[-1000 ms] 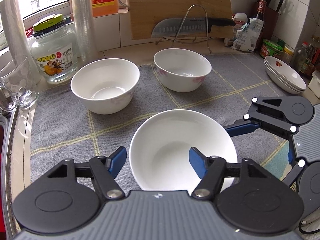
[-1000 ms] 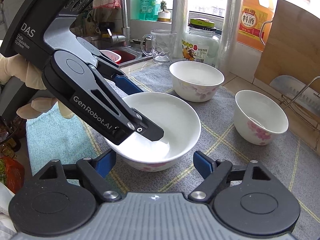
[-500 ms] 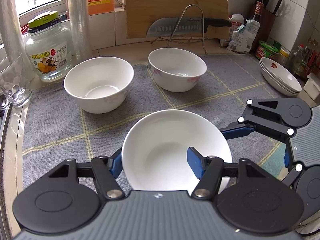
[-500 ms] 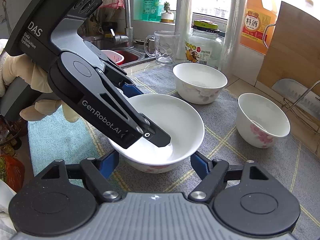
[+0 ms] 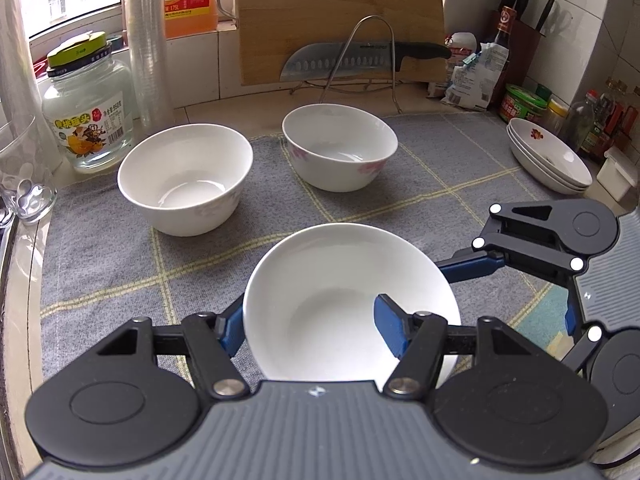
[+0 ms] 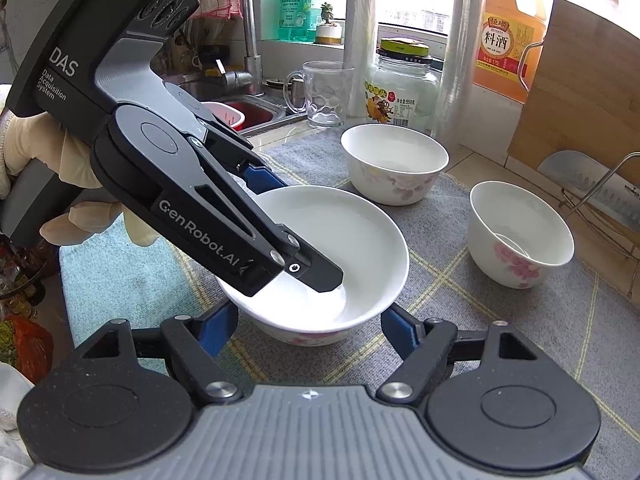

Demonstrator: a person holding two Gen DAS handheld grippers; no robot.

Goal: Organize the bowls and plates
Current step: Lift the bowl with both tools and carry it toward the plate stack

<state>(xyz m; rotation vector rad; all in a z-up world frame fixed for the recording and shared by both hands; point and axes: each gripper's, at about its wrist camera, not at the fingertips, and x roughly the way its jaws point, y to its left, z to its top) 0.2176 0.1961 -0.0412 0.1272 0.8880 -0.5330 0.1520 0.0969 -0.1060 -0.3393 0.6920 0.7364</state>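
Note:
A white bowl [image 5: 340, 300] with pink flowers on its outside sits on the grey checked cloth [image 5: 100, 260]. My left gripper [image 5: 310, 328] is open and straddles its wall. One pad [image 5: 390, 330] is inside the bowl, the other tucked under the outer rim. My right gripper [image 6: 308, 328] is shut on this bowl [image 6: 352, 240], a pad pressed on each side of its lower wall. One right finger [image 5: 472, 268] reaches the bowl from the right. Two more white bowls [image 5: 186, 184] [image 5: 340, 152] stand behind. A stack of plates [image 5: 548, 160] lies far right.
A glass jar [image 5: 86, 108], a glass mug [image 5: 24, 184] and plastic rolls line the back left. A cleaver on a wire rack [image 5: 360, 60] leans on a wooden board. Bottles and packets crowd the right corner. The sink [image 6: 248, 112] lies beyond the gloved hand [image 6: 60, 168].
My right gripper's jaws have closed onto the bowl's sides. In the left wrist view the bowl now covers the outer pad, which stood clear of the rim before.

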